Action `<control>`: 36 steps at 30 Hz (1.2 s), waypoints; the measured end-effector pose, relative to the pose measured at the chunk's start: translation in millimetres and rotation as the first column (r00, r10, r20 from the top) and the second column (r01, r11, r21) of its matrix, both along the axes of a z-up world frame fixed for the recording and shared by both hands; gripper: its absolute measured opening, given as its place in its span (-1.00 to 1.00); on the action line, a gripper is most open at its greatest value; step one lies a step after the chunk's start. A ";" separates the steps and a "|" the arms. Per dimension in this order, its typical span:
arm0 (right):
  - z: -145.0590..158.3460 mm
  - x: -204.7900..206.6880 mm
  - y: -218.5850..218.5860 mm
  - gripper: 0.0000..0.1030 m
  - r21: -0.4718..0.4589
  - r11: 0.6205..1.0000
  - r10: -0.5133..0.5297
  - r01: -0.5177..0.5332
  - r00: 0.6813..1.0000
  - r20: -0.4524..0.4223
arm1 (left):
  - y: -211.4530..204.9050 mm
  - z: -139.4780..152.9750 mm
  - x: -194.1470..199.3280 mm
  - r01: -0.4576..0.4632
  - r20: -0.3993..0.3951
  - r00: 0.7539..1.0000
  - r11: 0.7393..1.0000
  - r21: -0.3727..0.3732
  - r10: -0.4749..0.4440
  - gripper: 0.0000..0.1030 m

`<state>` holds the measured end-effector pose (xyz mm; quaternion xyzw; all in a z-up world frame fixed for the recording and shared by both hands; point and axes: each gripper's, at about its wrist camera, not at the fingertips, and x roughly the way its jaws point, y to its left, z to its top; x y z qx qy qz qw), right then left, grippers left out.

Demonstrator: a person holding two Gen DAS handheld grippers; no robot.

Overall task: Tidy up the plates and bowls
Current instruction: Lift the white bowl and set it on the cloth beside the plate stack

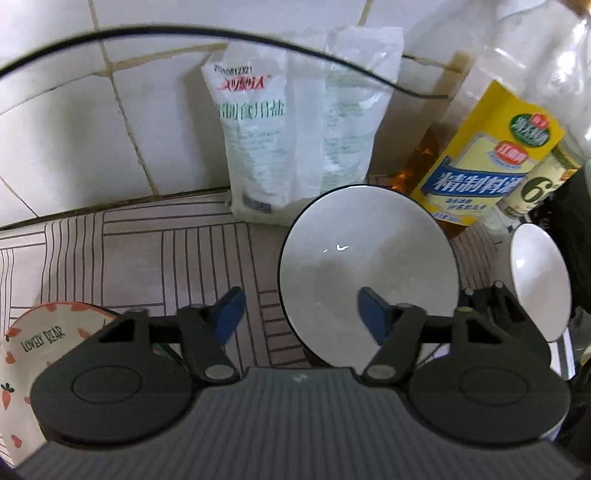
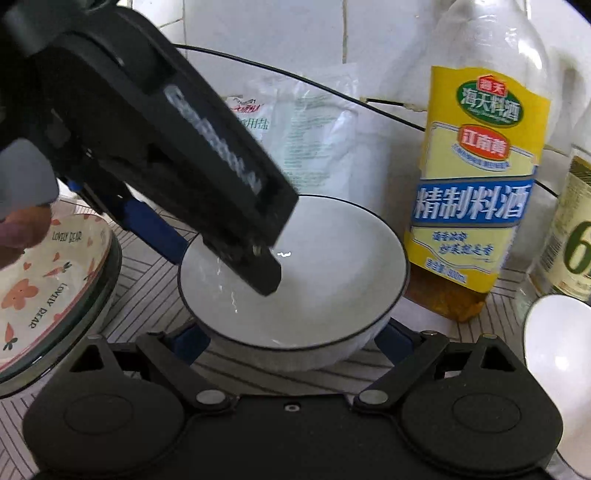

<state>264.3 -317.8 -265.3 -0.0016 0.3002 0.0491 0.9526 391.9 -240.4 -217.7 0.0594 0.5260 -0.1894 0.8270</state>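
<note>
A white bowl with a thin dark rim (image 1: 369, 258) (image 2: 317, 266) stands on the striped counter. My left gripper (image 1: 300, 314) is open: its left blue finger is outside the bowl's left rim, its right finger over the inside. It shows from the side in the right wrist view (image 2: 207, 243). My right gripper (image 2: 291, 341) is open, a blue finger at each side of the bowl's near wall. A "Lovely Bear" carrot-pattern bowl (image 1: 33, 354) (image 2: 40, 280) sits at the left inside a glass dish (image 2: 99, 295). A small white bowl (image 1: 539, 280) (image 2: 557, 354) is at the right.
Two salt bags (image 1: 295, 129) lean on the tiled wall behind the bowl. A yellow-labelled cooking wine bottle (image 2: 476, 177) and another bottle (image 2: 572, 229) stand at the back right. A black cable (image 1: 221, 35) runs along the wall.
</note>
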 end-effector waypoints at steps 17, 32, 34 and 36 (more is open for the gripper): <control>34.1 -47.8 -0.8 0.85 0.015 1.000 0.008 -0.009 0.998 0.066 | 1.2 31.8 -46.9 0.043 0.015 0.999 0.999 -0.007 -0.043 -0.48; 45.5 -113.0 6.6 0.83 -0.046 0.992 0.123 -0.120 0.990 0.068 | 9.2 48.1 -123.4 0.041 -0.022 0.999 0.999 0.030 -0.041 -0.48; 37.6 -116.4 8.2 0.81 -0.061 0.989 0.136 -0.132 0.989 0.062 | 9.6 43.7 -130.9 0.041 -0.028 0.999 0.998 0.043 -0.040 -0.48; 29.5 -118.9 8.8 0.80 -0.062 0.988 0.143 -0.140 0.988 0.050 | 9.5 37.9 -135.8 0.039 -0.041 0.998 0.998 0.057 -0.037 -0.48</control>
